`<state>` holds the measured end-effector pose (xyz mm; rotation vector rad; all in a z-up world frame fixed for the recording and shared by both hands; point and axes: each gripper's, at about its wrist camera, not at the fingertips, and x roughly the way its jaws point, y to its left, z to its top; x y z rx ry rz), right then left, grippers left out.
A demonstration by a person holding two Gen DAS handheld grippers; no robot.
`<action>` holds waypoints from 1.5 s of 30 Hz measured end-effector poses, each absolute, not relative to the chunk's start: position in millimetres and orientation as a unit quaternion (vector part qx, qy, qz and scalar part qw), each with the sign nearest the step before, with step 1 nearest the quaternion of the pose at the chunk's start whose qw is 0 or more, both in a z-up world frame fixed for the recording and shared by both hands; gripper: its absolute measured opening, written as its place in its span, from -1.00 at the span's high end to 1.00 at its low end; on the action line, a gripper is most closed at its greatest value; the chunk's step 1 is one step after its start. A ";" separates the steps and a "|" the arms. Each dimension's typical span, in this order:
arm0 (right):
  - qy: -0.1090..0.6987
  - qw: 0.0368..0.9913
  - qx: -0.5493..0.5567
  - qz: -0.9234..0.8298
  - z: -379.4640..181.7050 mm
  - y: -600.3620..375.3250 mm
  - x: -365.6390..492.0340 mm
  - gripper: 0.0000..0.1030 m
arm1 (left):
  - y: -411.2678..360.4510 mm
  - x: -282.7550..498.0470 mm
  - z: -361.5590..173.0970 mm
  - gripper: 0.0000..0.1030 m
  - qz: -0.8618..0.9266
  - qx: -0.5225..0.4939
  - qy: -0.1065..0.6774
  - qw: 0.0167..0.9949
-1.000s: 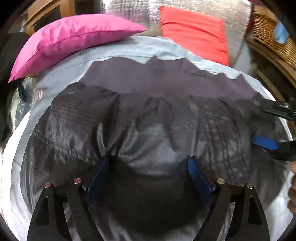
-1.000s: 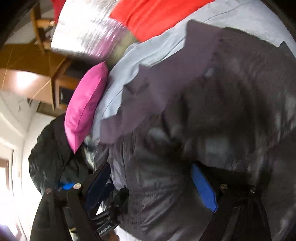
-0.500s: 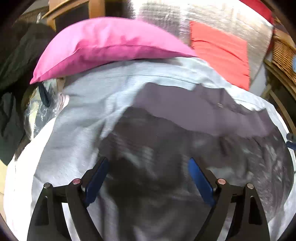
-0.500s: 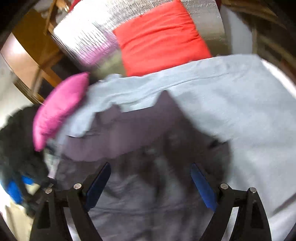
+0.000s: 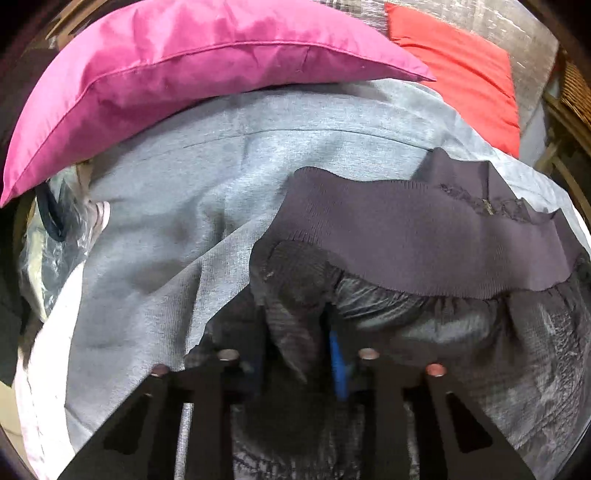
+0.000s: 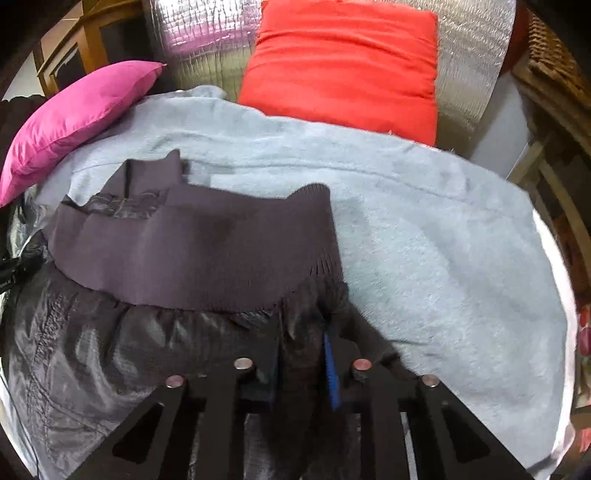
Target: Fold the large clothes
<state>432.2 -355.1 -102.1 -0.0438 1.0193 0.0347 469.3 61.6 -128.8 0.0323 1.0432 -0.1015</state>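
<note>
While both jaws have just been closing, each now pinches a bunch of the dark jacket fabric. Left hand-held gripper: jaws nearly together, a fold of the shiny quilted shell squeezed between the blue pads, at the jacket's left edge just below the ribbed hem band. Right hand-held gripper: same narrow gap, dark shell fabric clamped between its pads, at the jacket's right edge just below the same ribbed band. Jacket lies spread on a light grey blanket over what looks like a bed; the ribbed band is the far edge of the garment, wavy and slightly lifted, with a small piece of zip or trim showing near one corner in the left wrist view. Shell gathers into puckers right under the band. Grey blanket shows bare on the left of the jacket in the left wrist view and on the right of it in the right wrist view, so the garment sits between the two grips. Pink pillow at the head end, left side, resting on the blanket edge; red cushion next to it toward the right, leaning on a silver foil-like sheet. Clear plastic bag with a dark strap at the far left below the pink pillow. Wicker furniture at the right edge, wooden furniture behind the pillow.
</note>
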 end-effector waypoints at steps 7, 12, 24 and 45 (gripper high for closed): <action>0.492 0.869 0.042 -0.013 -115.2 -371.8 445.3 0.64 | 65.7 478.6 -140.7 0.54 -0.015 -0.009 0.509 0.860; 0.489 0.865 0.108 -0.010 -103.8 -384.8 440.3 0.45 | 58.5 463.4 -121.2 0.44 -0.001 -0.005 0.478 0.878; 0.443 0.846 0.237 0.179 -62.4 -321.1 372.5 -0.55 | 8.5 360.3 -65.7 0.02 -0.118 -0.005 0.411 0.904; 0.475 0.804 0.332 0.136 -121.4 -316.9 388.7 -0.45 | -5.1 371.0 -112.5 -0.02 -0.077 -0.013 0.475 0.876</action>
